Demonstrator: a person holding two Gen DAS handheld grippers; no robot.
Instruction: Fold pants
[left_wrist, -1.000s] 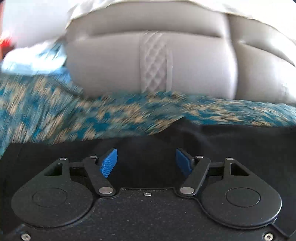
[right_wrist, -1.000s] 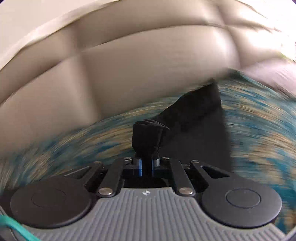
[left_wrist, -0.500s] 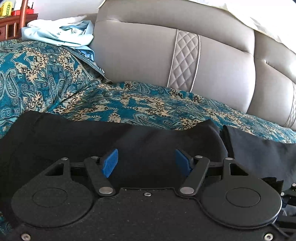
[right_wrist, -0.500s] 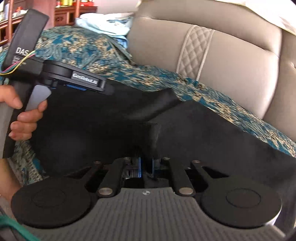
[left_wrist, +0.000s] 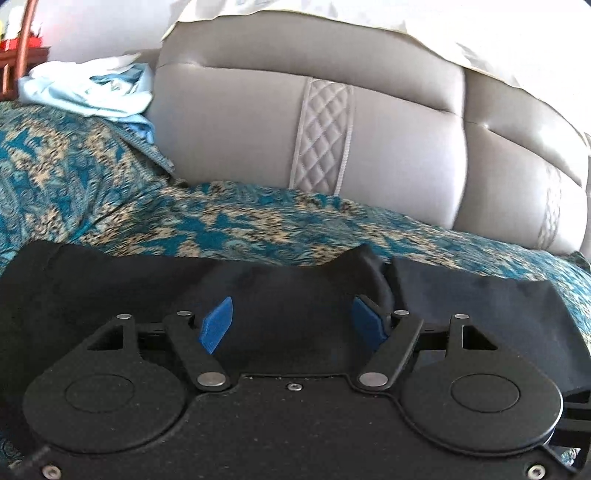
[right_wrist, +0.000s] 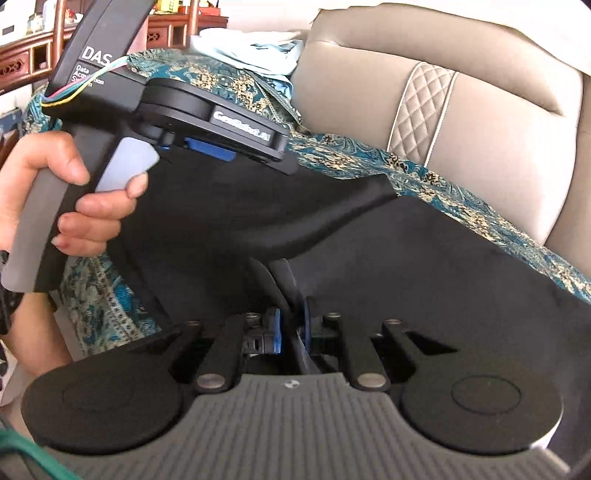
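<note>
Pants: black fabric is spread over the patterned teal bedspread, in front of the grey padded headboard.
Right gripper: the jaws are pressed together on a bunched fold of the pants, which rises from the pads as a dark ridge.
Left gripper: the blue pads are seen standing apart and the jaws are opening; black cloth lies below and between them, but no pinch is visible.
Hand: the left tool's handle is gripped at the left of the right wrist view.
Risk, slip: the pinched fold could be pulled free if the right gripper is drawn away quickly, since only a narrow bunch is held.
Risk, skew: with one side unheld, the fold is likely to land crooked or creased.
Risk, drag: the bedspread could be caught along with the pants if the open pads are lowered too deep.
Look of the pants: matte, soft, limp; a raised hump is seen near the far edge, and the layers are hard to tell apart.
</note>
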